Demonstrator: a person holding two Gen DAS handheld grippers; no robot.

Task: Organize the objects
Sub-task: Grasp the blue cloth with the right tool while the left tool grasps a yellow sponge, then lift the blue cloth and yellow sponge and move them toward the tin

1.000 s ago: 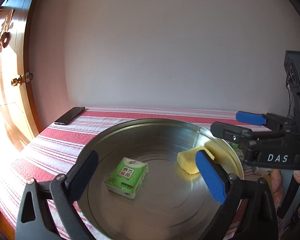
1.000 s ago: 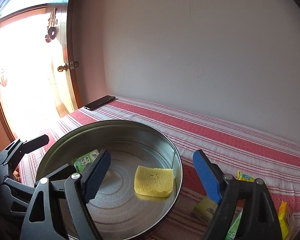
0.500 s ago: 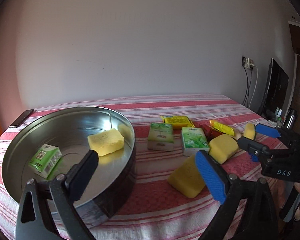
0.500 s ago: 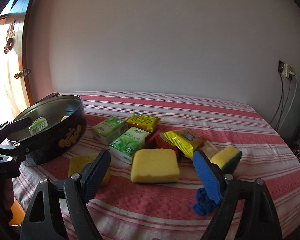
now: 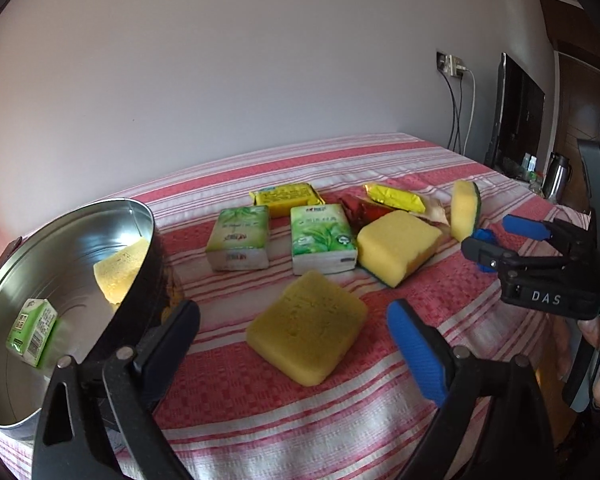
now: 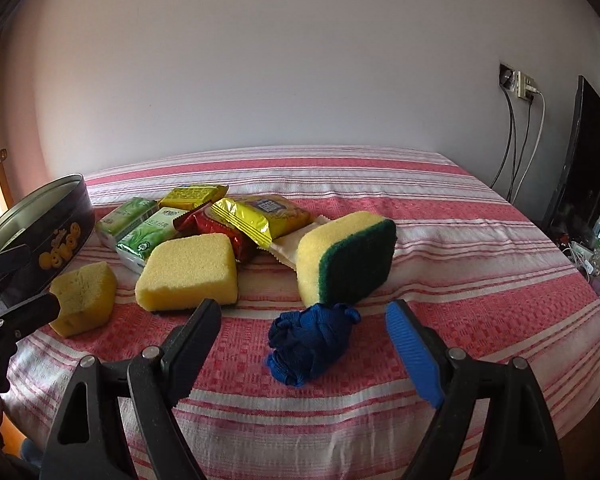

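Right wrist view: both the right hand-held gripper (image 6: 304, 332) and left hand-held gripper (image 5: 294, 334) gape wide, holding nothing.

Blue cloth (image 6: 314, 342) before parted jaws

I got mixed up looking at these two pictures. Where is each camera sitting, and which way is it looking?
Left wrist view: sits on the left claw, looking along its open fingers over the nearest yellow sponge, with the tin on its left; the right claw and a hand show at right.
Right wrist view: sits on the right claw, looking over the blue cloth bundle; the left claw peeks in at left.
Both views show the tin, the sponges, the packets and the striped tablecloth.
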